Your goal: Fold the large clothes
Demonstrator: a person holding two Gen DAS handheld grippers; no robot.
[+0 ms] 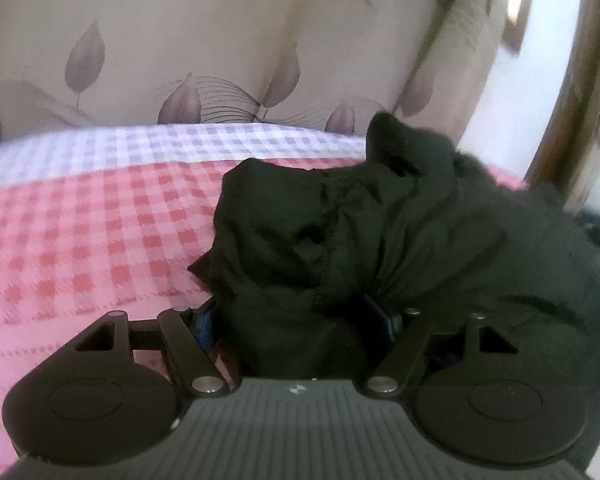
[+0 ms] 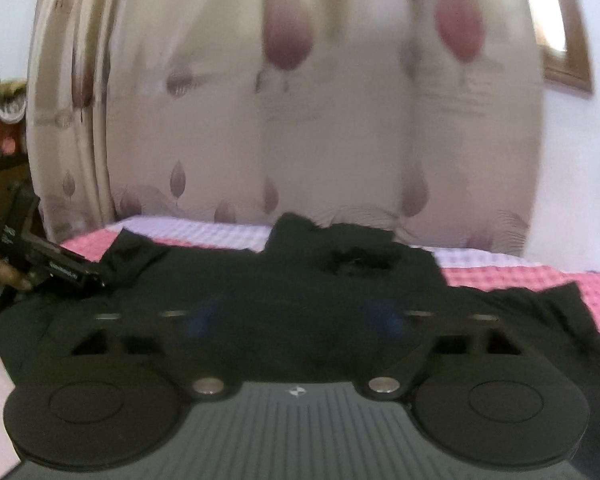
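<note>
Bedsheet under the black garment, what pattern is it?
Pink and white gingham bedsheet, clearest in the left wrist view.

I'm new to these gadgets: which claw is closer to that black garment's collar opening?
Probably the right. The right claw faces the collar straight on from the garment's near edge. The left claw grips a bunched fold off to the side, by a sleeve.

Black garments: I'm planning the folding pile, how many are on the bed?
1, as far as shows: a black garment spread over the checked bedspread, one bunch between the left gripper's fingers. Others could hide beneath.
</note>
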